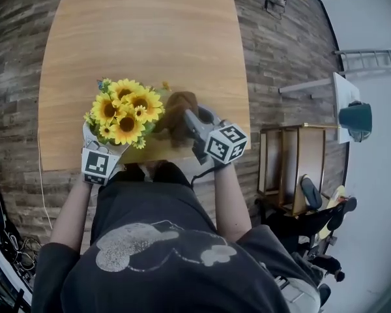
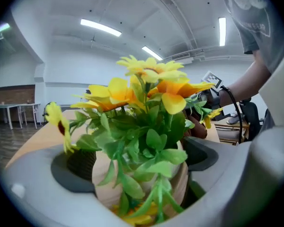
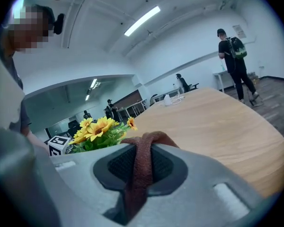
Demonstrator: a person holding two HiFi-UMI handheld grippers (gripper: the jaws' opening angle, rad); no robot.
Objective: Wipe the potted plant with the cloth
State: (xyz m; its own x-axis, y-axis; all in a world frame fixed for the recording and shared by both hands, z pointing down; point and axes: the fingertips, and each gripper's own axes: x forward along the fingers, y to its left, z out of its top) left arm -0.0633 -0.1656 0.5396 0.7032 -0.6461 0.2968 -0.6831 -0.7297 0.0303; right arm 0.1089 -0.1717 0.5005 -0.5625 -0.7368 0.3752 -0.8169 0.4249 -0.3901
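The potted plant [image 1: 125, 111], yellow sunflowers over green leaves in a beige pot [image 2: 109, 181], stands at the near edge of the wooden table [image 1: 143, 38]. My left gripper [image 1: 112, 145] reaches in from the left; its jaws stand wide on either side of the pot, and a thin dark gap shows at the right pad [image 2: 201, 152]. My right gripper [image 1: 188, 121] is just right of the flowers, shut on a brown cloth [image 1: 176, 113]. The cloth [image 3: 142, 164] runs pinched between its pads, with the plant [image 3: 97, 131] behind it to the left.
A wooden shelf unit [image 1: 293, 168] and a chair [image 1: 313, 220] stand on the floor to the right. Cables [image 1: 6, 240] lie at the lower left. A person [image 3: 234, 56] walks beyond the table's far end.
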